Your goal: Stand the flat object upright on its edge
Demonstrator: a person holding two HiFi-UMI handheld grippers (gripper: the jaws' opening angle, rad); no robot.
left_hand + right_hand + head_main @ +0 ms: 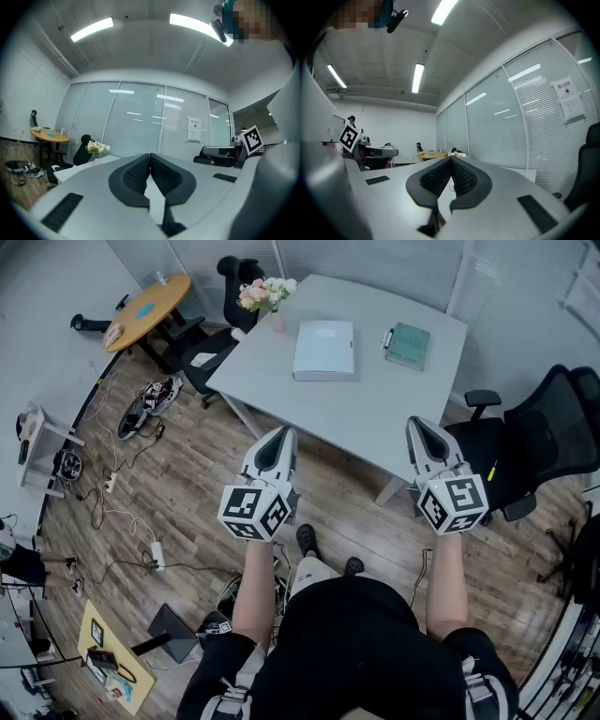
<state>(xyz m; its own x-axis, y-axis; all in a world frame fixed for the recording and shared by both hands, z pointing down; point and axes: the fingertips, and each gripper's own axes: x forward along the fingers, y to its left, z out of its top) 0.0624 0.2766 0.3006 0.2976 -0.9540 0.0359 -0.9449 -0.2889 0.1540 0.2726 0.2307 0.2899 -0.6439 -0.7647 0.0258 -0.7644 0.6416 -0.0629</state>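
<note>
Two flat objects lie on the grey table (375, 418): a white flat box (324, 350) near the middle and a green book (409, 345) to its right. A vase of flowers (265, 296) stands at the table's far left corner, and the flowers (96, 148) also show in the left gripper view. My left gripper (283, 433) hangs over the floor just short of the table's near edge, jaws shut on nothing (150, 155). My right gripper (419, 424) is level with it at the table's near right, also shut and empty (451, 159). Neither touches the table or the objects.
A black office chair (548, 437) stands right of the table, and another chair (211, 348) at its left end. A round wooden table (147, 307) is at the far left. Cables and gear (141, 404) litter the wood floor on the left, with a yellow board (112, 662) nearer me.
</note>
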